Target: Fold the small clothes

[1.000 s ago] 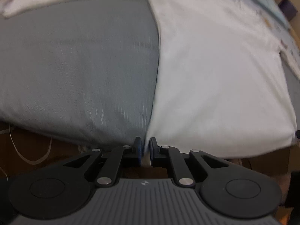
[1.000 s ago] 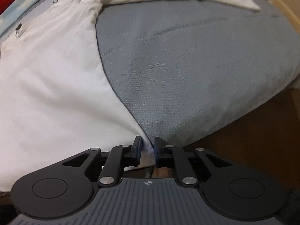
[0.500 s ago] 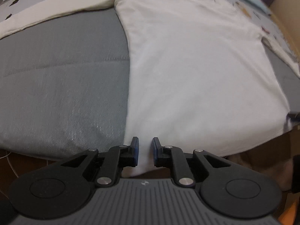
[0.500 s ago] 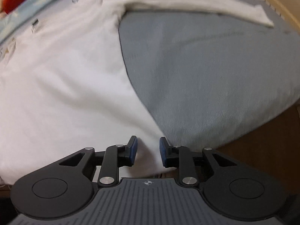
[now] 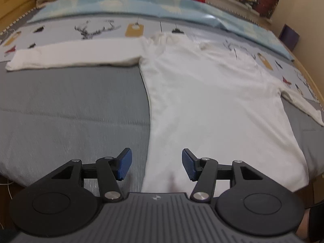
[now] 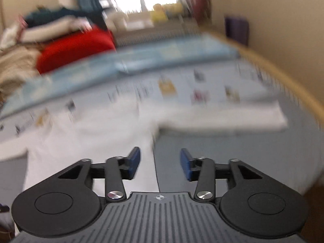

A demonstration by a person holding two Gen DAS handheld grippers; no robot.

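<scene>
A white long-sleeved shirt point(image 5: 212, 101) lies spread flat on the grey bed cover point(image 5: 70, 111), sleeves stretched out to both sides. My left gripper point(image 5: 157, 167) hovers above the shirt's lower left hem corner, its jaws opening, with no cloth between the blue pads. In the blurred right wrist view the same shirt point(image 6: 91, 139) fills the left half and one sleeve point(image 6: 222, 117) runs to the right. My right gripper point(image 6: 160, 164) hangs above the shirt's right edge, jaws opening, nothing held.
A patterned light-blue sheet point(image 5: 131, 28) and a pale blue pillow point(image 5: 141, 8) lie beyond the shirt. A red cushion point(image 6: 75, 48) and piled clothes point(image 6: 50, 26) sit at the bed's head. The wooden bed frame point(image 6: 293, 93) curves along the right; a wall point(image 6: 283, 20) stands behind it.
Both grippers let go of the shirt's hem corners, opened wide and rose, tilting up towards the head of the bed. The shirt stays flat on the bed.
</scene>
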